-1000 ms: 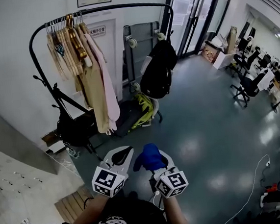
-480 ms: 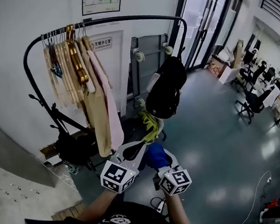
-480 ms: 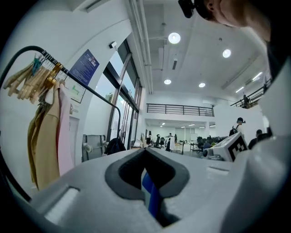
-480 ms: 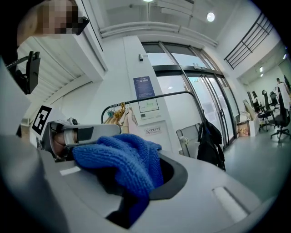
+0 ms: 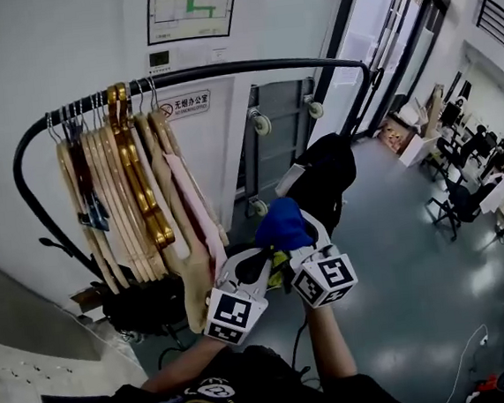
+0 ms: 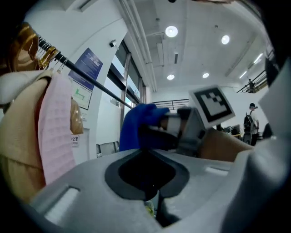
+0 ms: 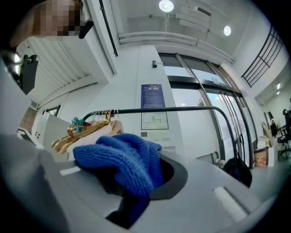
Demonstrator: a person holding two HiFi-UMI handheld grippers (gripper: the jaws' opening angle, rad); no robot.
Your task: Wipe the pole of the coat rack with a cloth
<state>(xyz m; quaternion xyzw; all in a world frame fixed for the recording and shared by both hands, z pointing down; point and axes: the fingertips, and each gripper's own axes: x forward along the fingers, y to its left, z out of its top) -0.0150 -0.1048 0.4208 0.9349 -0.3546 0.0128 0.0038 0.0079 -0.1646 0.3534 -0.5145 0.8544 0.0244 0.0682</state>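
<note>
The two fingers of my right gripper [image 7: 136, 182] were clamped on one blue knitted cloth [image 7: 122, 164], which bunched up out of the jaws. In the head view that cloth [image 5: 281, 224] rode at the tip of the right gripper [image 5: 302, 246], raised in front of the rack and below its top bar, not touching it.

My left gripper [image 6: 150, 182] had its two fingers drawn together with nothing between them. It sat just beside the right one, to its left in the head view [image 5: 256, 262].

Beyond both stood one coat rack whose black, round metal pole [image 5: 221, 69] ran across the top and curved down at each end. In the right gripper view that pole [image 7: 182, 108] crossed above the cloth and well beyond it.

At the rack's left end hung a tight bunch of pale wooden hangers [image 5: 99, 175]; I couldn't count them exactly. One shiny golden hanger [image 5: 133, 163] stood out among them. One pink garment [image 5: 202, 219] hung there over a tan one. One black bag [image 5: 325, 180] hung toward the right end.
</note>
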